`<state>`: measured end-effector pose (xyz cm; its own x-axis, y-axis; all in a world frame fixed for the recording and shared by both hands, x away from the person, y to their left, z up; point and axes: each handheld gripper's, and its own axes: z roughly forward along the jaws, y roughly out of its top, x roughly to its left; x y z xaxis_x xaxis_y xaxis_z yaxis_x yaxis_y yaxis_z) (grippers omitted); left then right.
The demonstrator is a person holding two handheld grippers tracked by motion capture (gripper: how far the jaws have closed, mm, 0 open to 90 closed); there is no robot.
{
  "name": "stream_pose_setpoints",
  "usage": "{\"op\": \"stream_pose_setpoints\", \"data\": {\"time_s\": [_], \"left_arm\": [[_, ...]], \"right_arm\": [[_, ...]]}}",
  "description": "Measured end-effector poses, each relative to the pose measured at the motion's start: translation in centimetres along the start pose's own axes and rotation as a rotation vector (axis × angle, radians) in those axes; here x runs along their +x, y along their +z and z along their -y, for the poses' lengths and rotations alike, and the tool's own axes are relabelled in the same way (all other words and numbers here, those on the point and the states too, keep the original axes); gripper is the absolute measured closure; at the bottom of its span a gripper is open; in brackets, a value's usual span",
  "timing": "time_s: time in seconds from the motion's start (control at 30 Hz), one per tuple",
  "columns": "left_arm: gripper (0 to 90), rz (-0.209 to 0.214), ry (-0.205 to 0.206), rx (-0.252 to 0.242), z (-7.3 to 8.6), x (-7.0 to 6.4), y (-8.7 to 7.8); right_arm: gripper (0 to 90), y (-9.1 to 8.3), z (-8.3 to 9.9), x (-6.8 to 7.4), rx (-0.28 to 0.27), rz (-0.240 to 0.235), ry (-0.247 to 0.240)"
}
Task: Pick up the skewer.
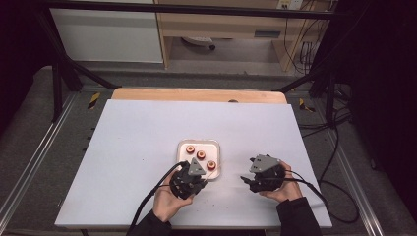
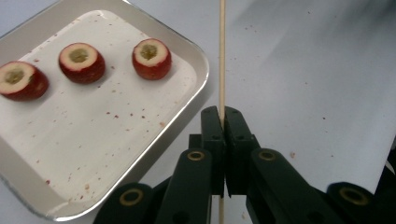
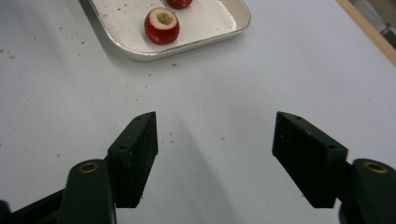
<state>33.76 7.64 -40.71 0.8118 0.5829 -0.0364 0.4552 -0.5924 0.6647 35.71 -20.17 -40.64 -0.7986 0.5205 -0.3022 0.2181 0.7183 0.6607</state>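
Note:
A white square tray [image 1: 216, 145] [image 2: 28, 172] sits mid-table holding three cored red fruits [image 1: 201, 155] [image 2: 81, 62]. My left gripper [image 1: 189, 178] [image 2: 223, 119] hovers just off the tray's near edge, shut on a thin wooden skewer [image 2: 222, 56] that runs straight up between its jaws, past the tray's corner. My right gripper [image 1: 251, 178] [image 3: 215, 140] is to the right of the tray, open, with bare table between its jaws. One cored fruit [image 3: 161, 25] and the tray rim [image 3: 140, 54] lie ahead of it, a little to the left.
The table [image 1: 147, 128] has a white top, with red crumbs around the tray. A wooden strip [image 1: 196, 95] runs along its far edge. A black metal frame [image 1: 64, 73] and cables [image 1: 334, 147] surround the table.

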Motion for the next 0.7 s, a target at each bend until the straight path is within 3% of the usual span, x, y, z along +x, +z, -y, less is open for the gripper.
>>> {"op": "stream_pose_setpoints", "data": {"time_s": [0.07, 0.27, 0.5, 0.7], "left_arm": [[88.2, 0.003, -0.028, -0.038, 0.6, 0.2, -0.4], [88.2, -0.040, -0.090, -0.122, 2.6, 0.2, -1.4], [88.2, -0.050, -0.148, -0.163, 4.4, 0.7, -1.8], [88.2, -0.056, -0.171, -0.191, 5.4, 1.0, -2.0]], "right_arm": [[28.1, 0.0, 0.1, -0.1, 0.001, -0.006, 0.052], [17.3, 0.3, -0.3, -0.4, 0.026, -0.026, 0.185], [6.0, 1.5, -1.8, -0.7, 0.073, -0.084, 0.287], [3.6, 2.2, -3.5, -0.9, 0.057, -0.125, 0.363]]}}
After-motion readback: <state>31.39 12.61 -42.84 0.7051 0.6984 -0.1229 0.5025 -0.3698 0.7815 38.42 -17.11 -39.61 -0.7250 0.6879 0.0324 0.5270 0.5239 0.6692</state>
